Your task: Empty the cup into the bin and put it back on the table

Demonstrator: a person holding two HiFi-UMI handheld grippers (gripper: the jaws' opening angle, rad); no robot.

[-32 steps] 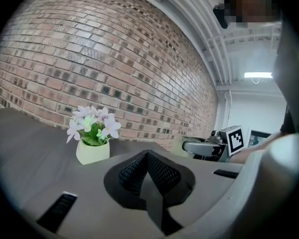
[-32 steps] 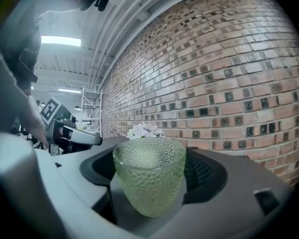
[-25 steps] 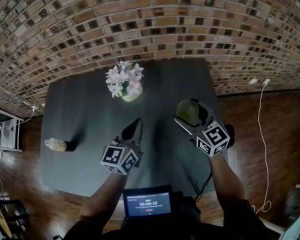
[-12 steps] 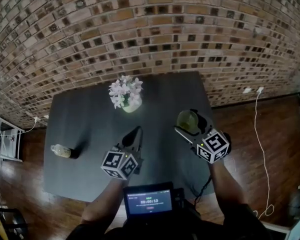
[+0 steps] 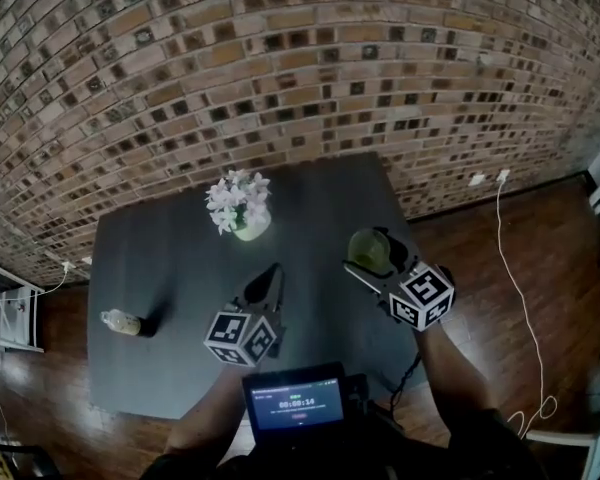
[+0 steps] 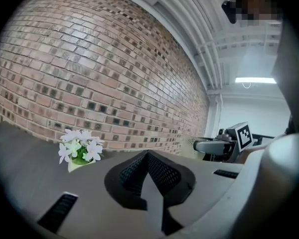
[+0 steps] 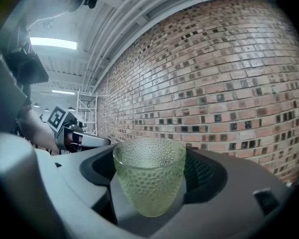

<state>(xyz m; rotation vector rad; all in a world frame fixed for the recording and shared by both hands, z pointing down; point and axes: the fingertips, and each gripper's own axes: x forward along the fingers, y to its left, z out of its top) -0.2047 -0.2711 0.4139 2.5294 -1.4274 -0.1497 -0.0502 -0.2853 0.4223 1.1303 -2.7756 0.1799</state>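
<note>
A green dimpled glass cup (image 7: pixel 149 180) stands upright between the jaws of my right gripper (image 7: pixel 150 193), which is shut on it. In the head view the cup (image 5: pixel 368 246) hangs in the right gripper (image 5: pixel 372 258) above the right part of the dark table (image 5: pixel 160 248), near its edge. I cannot tell whether anything is inside the cup. My left gripper (image 5: pixel 269 274) hovers over the table's middle front, shut with nothing in it; its black pads (image 6: pixel 139 173) meet at a point. No bin shows in any view.
A pot of white flowers (image 5: pixel 238 206) stands at the back middle of the table. A small bottle (image 5: pixel 122 322) lies at the left edge. A brick wall runs behind. A white cable (image 5: pixel 515 268) trails over the wooden floor at the right, and a metal shelf (image 5: pixel 2 308) stands at the left.
Both grippers have risen a little, the cup still held in the right one. The head view has shifted, so more wall and floor show now.
</note>
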